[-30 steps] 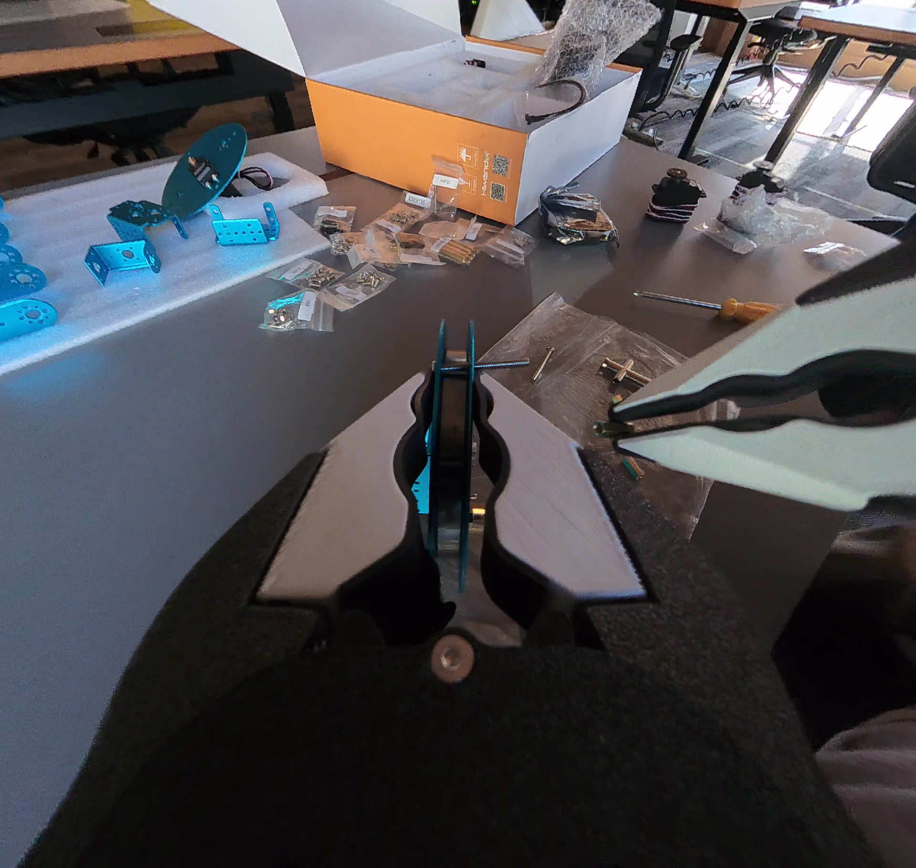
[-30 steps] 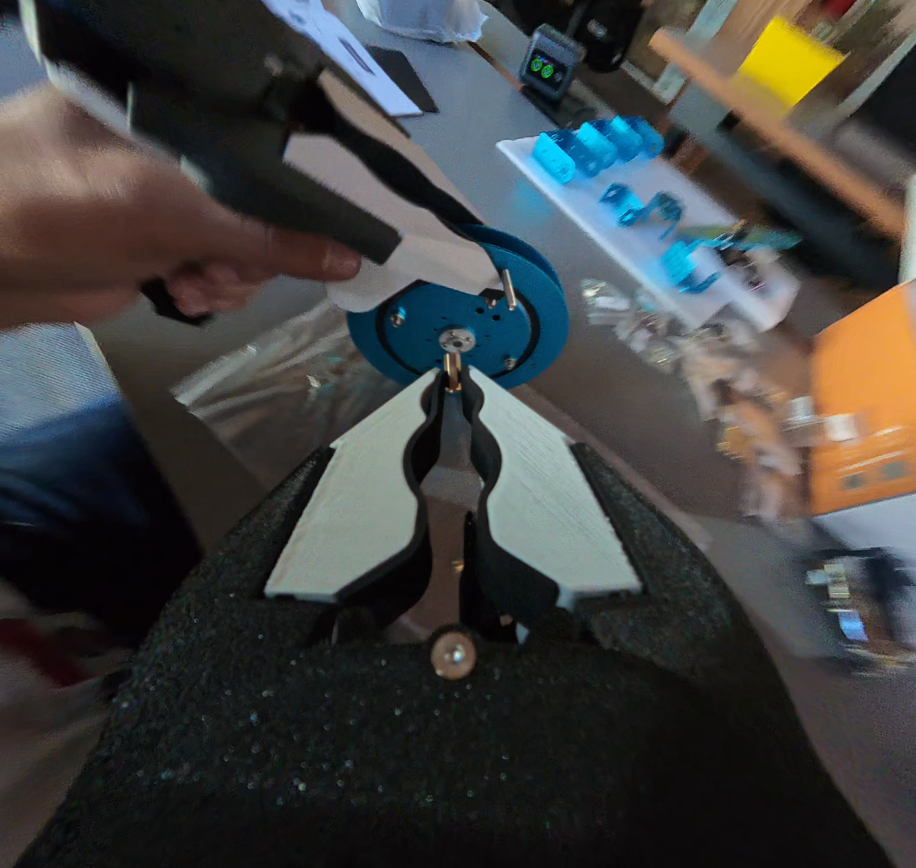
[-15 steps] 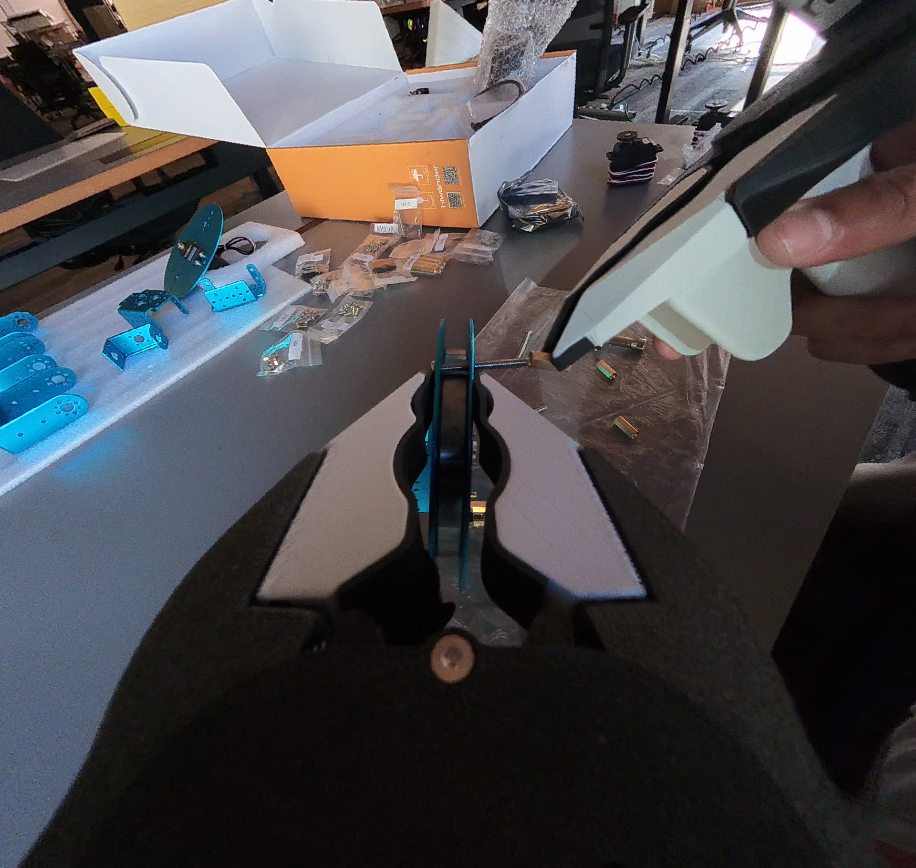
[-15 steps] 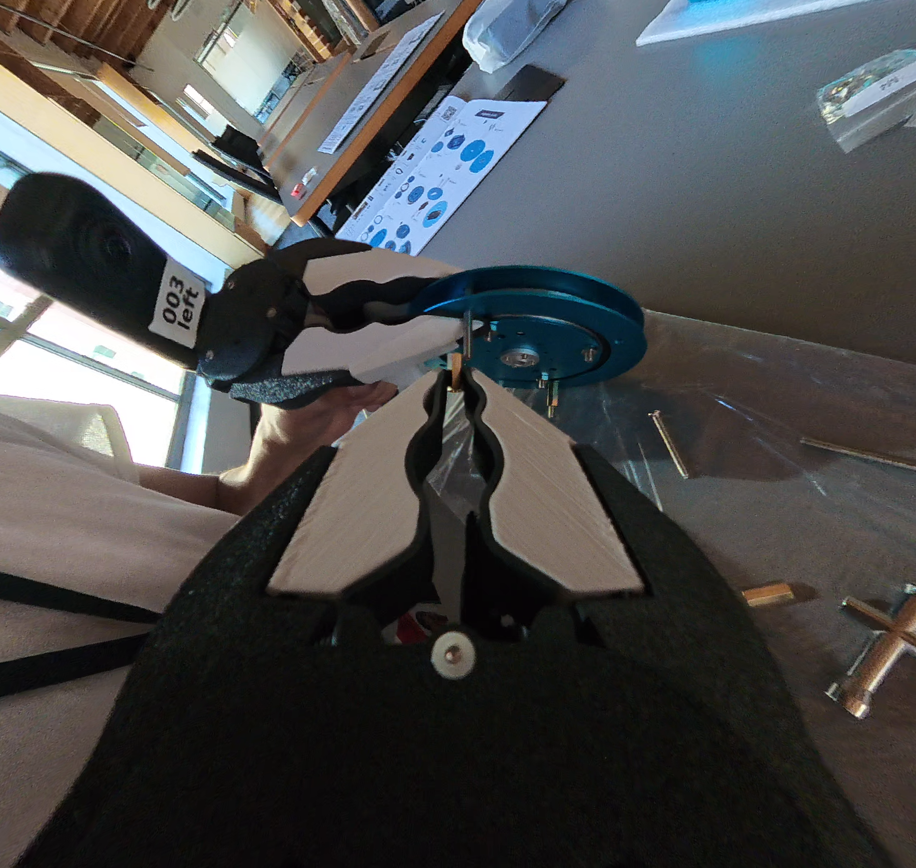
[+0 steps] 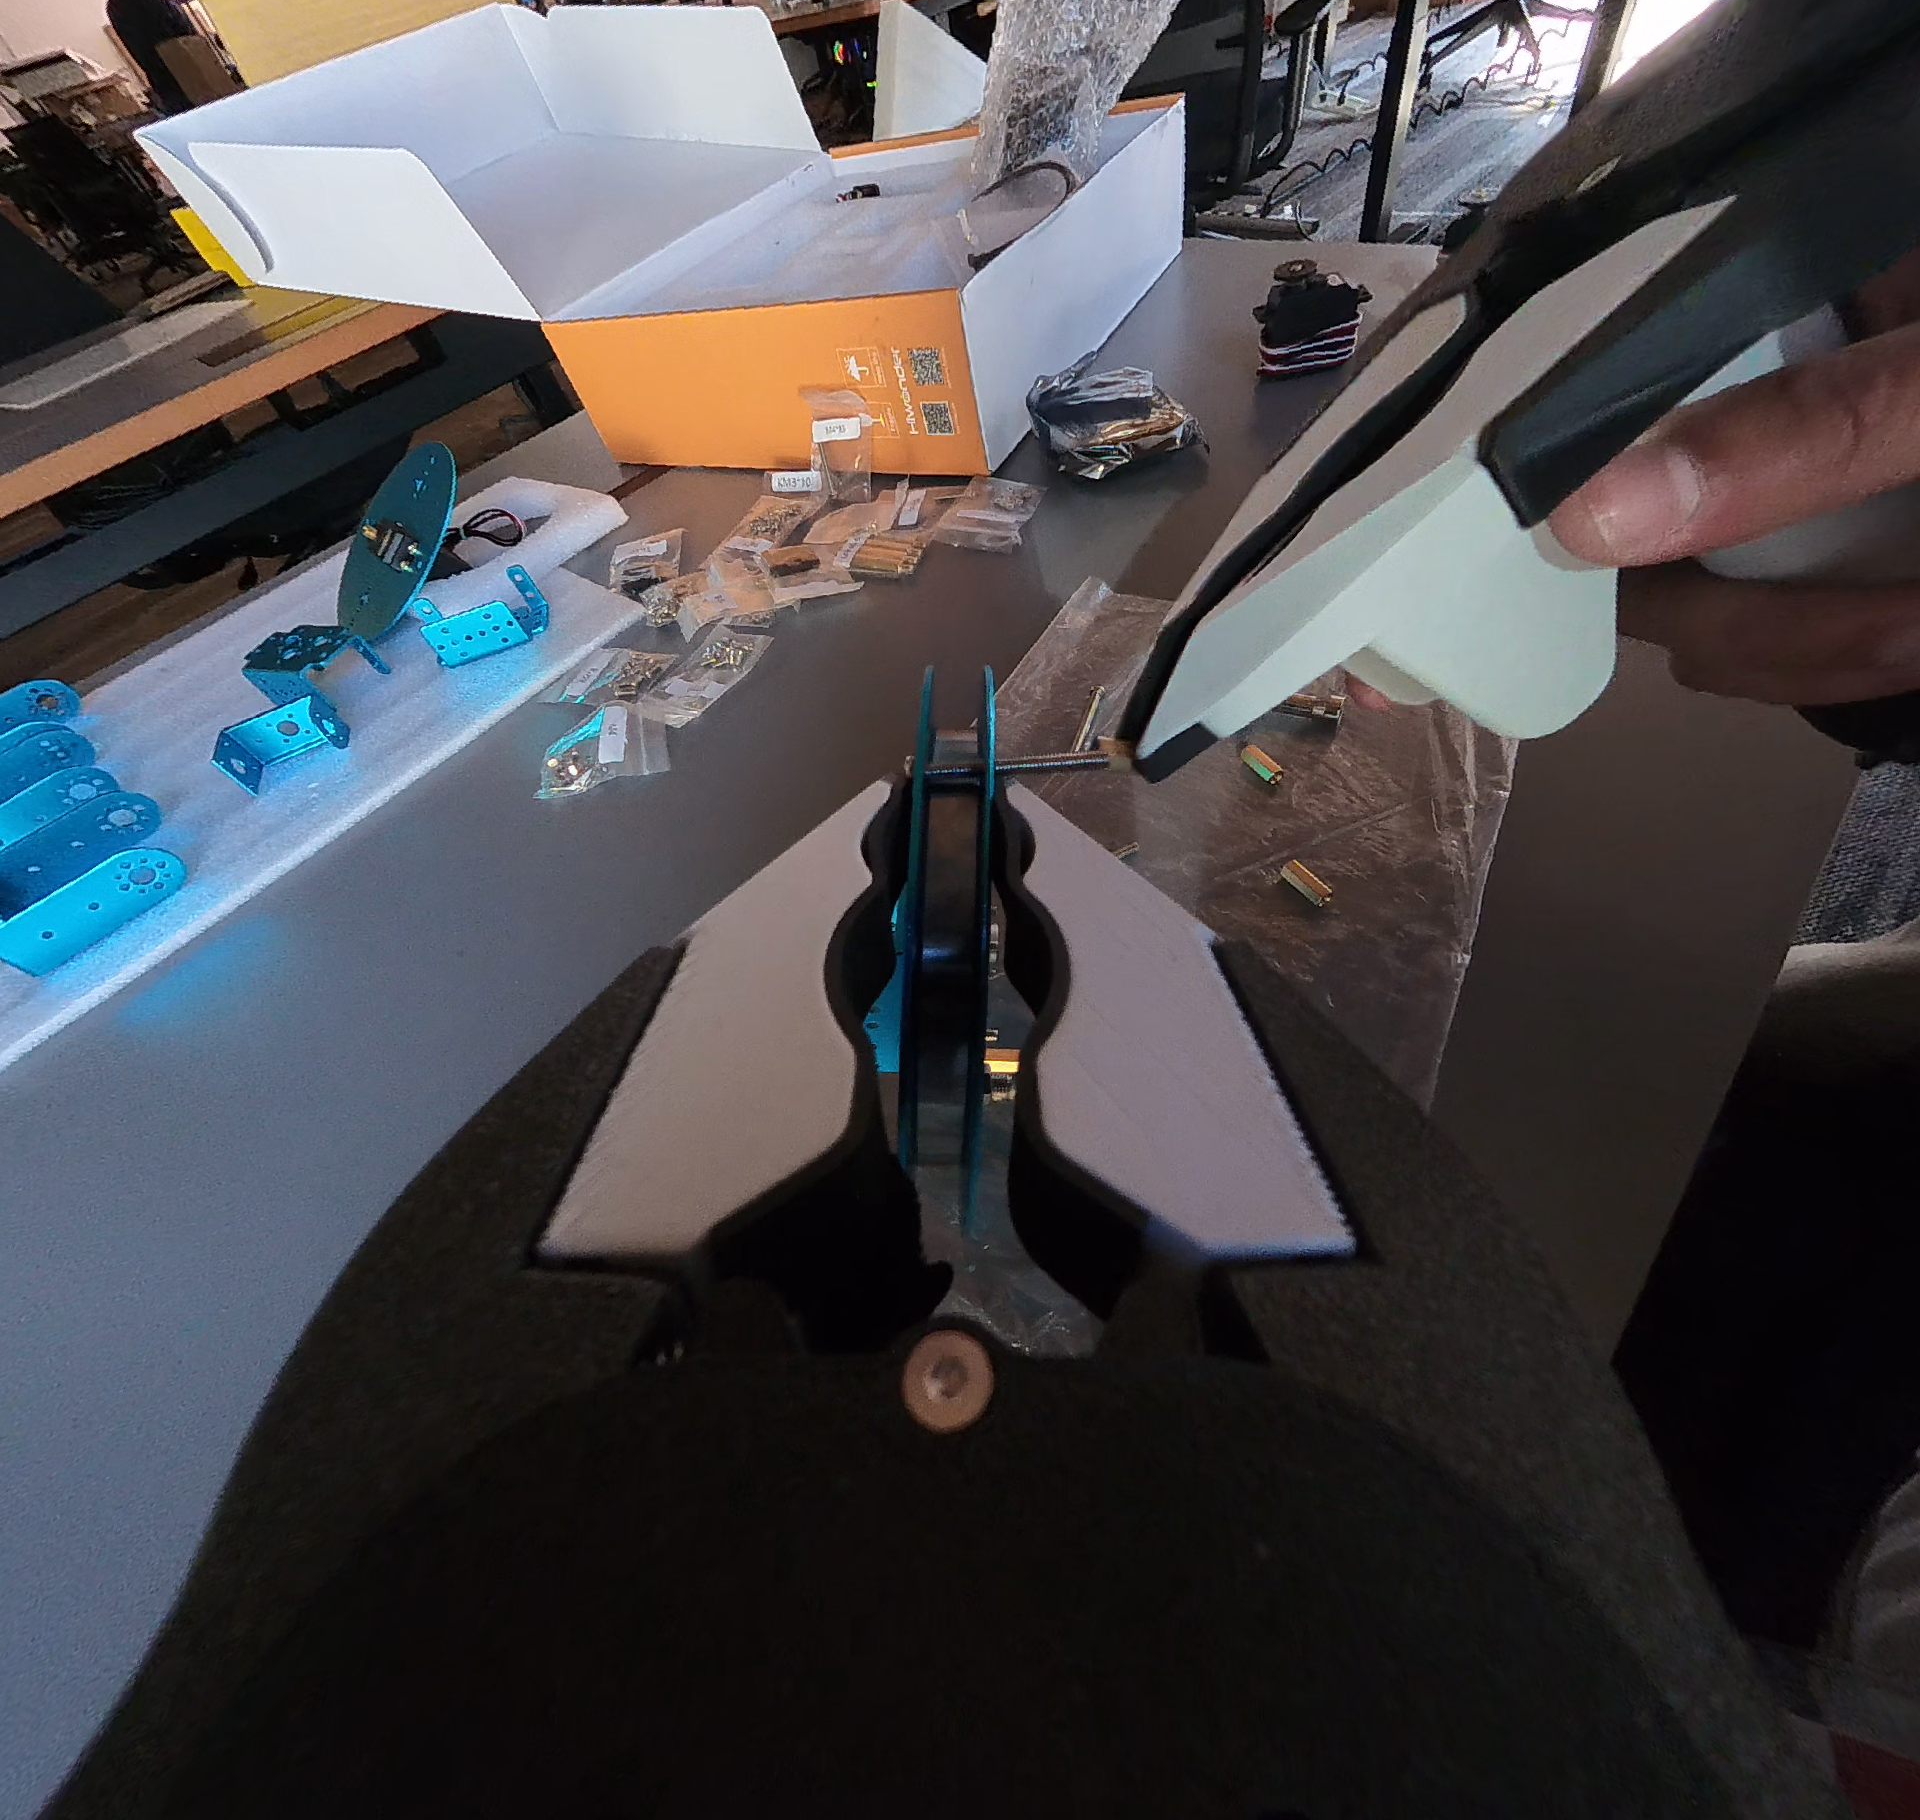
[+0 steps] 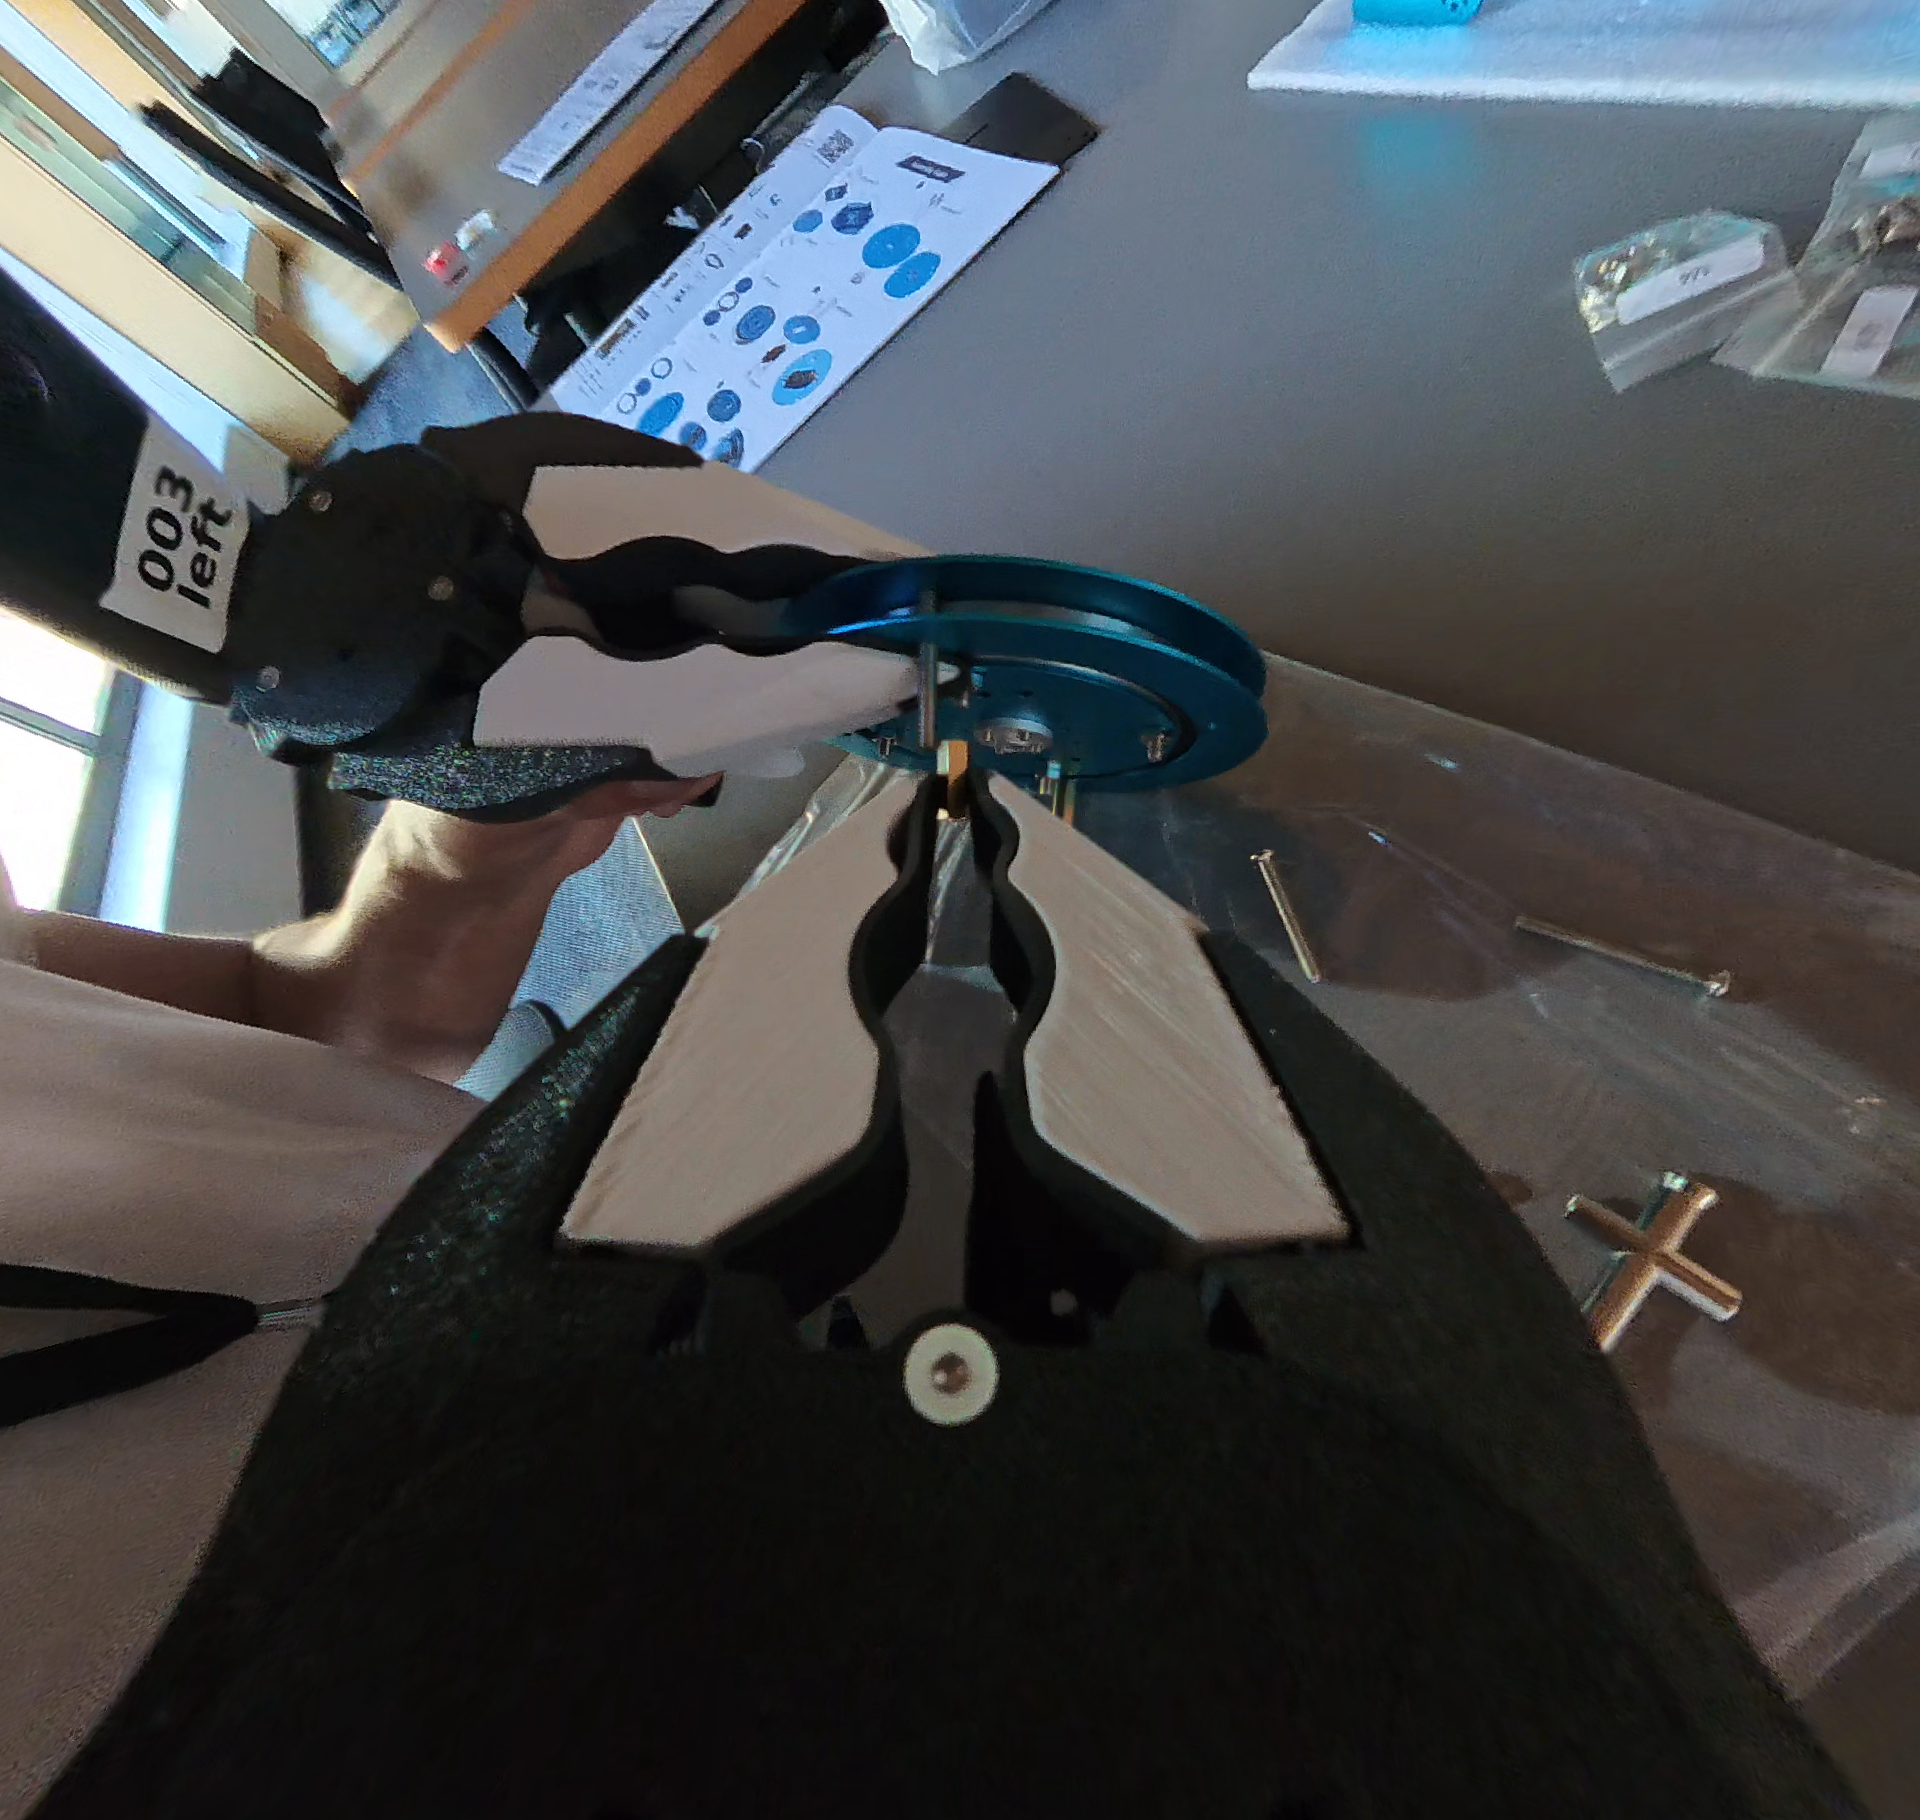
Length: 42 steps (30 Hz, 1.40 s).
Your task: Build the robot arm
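Roughly left to right: white foam sheet (image 5: 208, 731) at the desk's left edge carries blue brackets (image 5: 275, 742); small hardware bags (image 5: 665, 674) lie mid-desk, and an open orange-and-white box (image 5: 769, 388) sits toward the far edge.

Left gripper (image 5: 948, 794) is clenched on the blue double-disc assembly (image 5: 951, 897), held edge-on above the desk's near part, both plates between the fingers. A long screw (image 5: 1049, 758) passes through the discs and sticks out to the right.

Right gripper (image 6: 954, 802) is pinched on a small brass standoff (image 6: 951, 771), its tip meeting the screw end just under the disc face. In the left wrist view the same gripper (image 5: 1143, 754) comes in from the right, with a hand (image 5: 1756, 523) on its grip.

Clear plastic sheet (image 6: 1558, 991) toward the desk's right edge holds loose screws (image 6: 1288, 913), more brass standoffs (image 5: 1304, 882) and a cross-shaped wrench (image 6: 1652, 1261). A printed leaflet (image 6: 800, 284) lies farther off.

Judgement: doing this well likely means keeping standoff and screw coaxial, with the disc held rigid by the left grip, turning gently so the thread catches rather than crossing. The grip on the standoff looks shallow; it could slip or tilt.
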Motion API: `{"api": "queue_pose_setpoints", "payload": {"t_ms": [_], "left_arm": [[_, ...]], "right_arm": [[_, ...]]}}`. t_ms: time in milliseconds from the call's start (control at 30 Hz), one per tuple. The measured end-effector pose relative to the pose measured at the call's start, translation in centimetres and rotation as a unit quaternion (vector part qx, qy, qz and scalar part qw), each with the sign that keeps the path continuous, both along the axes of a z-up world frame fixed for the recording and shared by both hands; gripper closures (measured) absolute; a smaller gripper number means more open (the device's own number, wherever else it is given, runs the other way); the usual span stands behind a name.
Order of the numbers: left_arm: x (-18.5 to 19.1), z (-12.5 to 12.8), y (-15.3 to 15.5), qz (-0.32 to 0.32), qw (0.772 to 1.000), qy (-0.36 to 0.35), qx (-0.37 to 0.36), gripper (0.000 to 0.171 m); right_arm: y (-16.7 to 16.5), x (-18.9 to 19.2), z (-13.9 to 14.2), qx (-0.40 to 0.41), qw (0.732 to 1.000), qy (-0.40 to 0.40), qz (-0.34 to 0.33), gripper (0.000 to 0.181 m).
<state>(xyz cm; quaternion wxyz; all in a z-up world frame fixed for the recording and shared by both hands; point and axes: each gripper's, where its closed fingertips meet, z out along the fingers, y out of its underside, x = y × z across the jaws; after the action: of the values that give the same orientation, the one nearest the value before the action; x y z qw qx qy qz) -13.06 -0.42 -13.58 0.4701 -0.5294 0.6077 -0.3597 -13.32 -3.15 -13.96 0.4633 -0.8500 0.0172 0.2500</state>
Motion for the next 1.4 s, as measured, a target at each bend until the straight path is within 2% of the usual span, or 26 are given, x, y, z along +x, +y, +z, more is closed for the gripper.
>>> {"api": "queue_pose_setpoints", "payload": {"t_ms": [267,733,900,1067,1167,1233,1300,1367,1400], "left_arm": [[-0.1,0.1,0.5,0.007,1.0,0.001,-0.017,0.159],[0.2,0.0,-0.1,0.014,1.0,0.01,-0.002,0.159],[0.0,0.0,0.0,0.012,1.0,0.008,-0.006,0.159],[0.0,0.0,-0.1,0.005,1.0,0.005,0.008,0.159],[-0.3,0.2,-0.1,-0.015,1.0,-0.003,0.02,0.159],[-0.7,0.6,-0.3,-0.052,0.998,-0.018,0.033,0.159],[-1.3,1.4,-0.5,-0.096,0.994,-0.039,0.024,0.158],[-1.9,2.3,-0.9,-0.144,0.987,-0.065,0.015,0.158],[-2.2,2.9,-1.0,-0.161,0.984,-0.076,0.003,0.158]], "right_arm": [[-0.2,0.3,-0.7,-0.011,0.986,-0.168,-0.01,0.176],[0.0,-0.6,-0.2,-0.003,0.959,-0.281,-0.028,0.176],[-0.4,0.0,0.1,0.001,0.96,-0.276,-0.043,0.176],[-0.3,-0.5,0.2,0.006,0.973,-0.228,-0.034,0.176],[-0.4,-1.0,0.4,0.013,0.987,-0.16,-0.021,0.176],[-0.6,-1.5,0.4,0.015,0.998,-0.064,-0.005,0.176],[-0.8,-2.6,1.0,0.029,0.997,0.07,0.025,0.176],[-0.9,-3.7,2.1,0.039,0.971,0.229,0.056,0.177],[-1.1,-4.3,2.7,0.04,0.946,0.313,0.079,0.177]]}}
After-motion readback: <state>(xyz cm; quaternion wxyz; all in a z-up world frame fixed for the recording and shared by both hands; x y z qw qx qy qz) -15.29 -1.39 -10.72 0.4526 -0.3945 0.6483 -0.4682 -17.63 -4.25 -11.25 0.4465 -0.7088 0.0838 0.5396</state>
